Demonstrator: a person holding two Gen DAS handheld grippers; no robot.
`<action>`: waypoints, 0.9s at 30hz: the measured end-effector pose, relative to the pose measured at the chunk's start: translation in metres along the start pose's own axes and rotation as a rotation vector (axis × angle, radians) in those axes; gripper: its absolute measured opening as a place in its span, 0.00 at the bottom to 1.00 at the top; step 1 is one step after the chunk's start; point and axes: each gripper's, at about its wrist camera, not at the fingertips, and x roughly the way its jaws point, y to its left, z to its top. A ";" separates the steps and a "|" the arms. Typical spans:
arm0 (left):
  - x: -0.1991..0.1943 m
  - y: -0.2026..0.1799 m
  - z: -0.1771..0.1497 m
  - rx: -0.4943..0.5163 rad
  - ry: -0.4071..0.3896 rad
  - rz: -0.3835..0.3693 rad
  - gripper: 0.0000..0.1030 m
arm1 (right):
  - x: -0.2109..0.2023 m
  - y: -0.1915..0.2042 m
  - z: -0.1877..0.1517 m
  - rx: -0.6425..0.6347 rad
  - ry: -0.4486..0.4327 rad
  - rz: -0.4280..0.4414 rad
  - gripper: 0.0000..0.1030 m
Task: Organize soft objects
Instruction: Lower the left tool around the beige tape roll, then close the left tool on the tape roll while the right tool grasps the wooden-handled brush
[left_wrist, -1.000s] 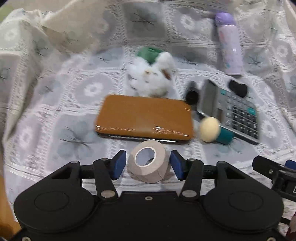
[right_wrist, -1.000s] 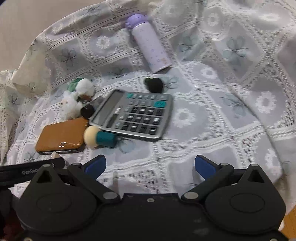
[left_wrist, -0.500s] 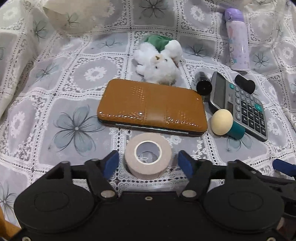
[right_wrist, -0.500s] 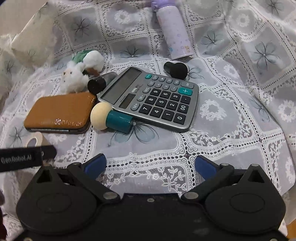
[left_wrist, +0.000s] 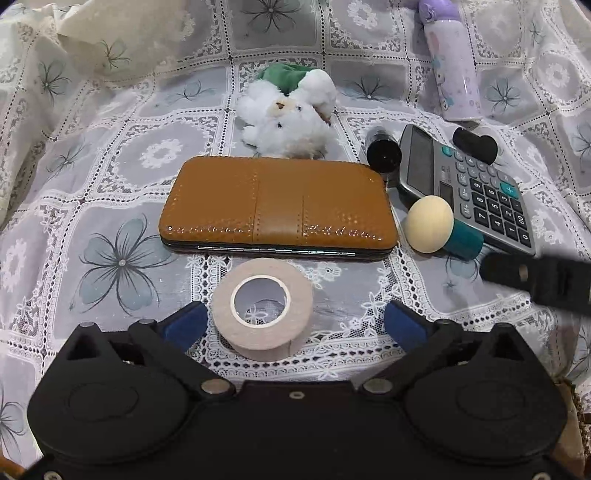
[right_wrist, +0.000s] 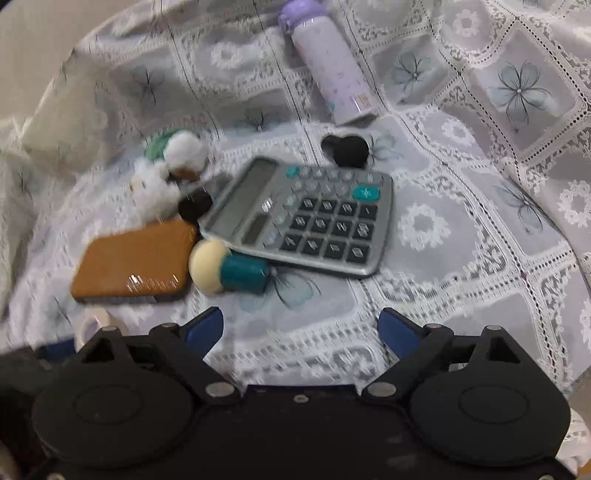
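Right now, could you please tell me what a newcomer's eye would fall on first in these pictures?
Most likely the tan wallet, lying flat in the middle of the lace tablecloth, with the white plush toy just behind it. Nearest the camera, a roll of tape sits on the cloth between the open jaws of the left gripper. To the right lies a grey calculator.

Right wrist view is all motion-smeared, so the calculator (right_wrist: 301, 218) keys can't be read and the plush toy (right_wrist: 162, 177) is a white blob. The tape roll (right_wrist: 88, 326) there is mostly hidden behind the gripper body. In the left view, the bottle (left_wrist: 448, 55) cap gets clipped by the far edge.
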 end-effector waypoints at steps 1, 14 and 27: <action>-0.001 0.001 -0.001 -0.001 -0.005 -0.005 0.96 | 0.000 0.003 0.003 -0.004 -0.006 0.009 0.89; -0.001 0.001 -0.002 0.002 -0.020 0.000 0.96 | 0.036 0.038 0.026 -0.022 0.088 0.057 0.75; -0.001 0.000 -0.002 0.004 -0.021 0.005 0.96 | 0.022 0.021 0.022 -0.076 0.070 0.010 0.53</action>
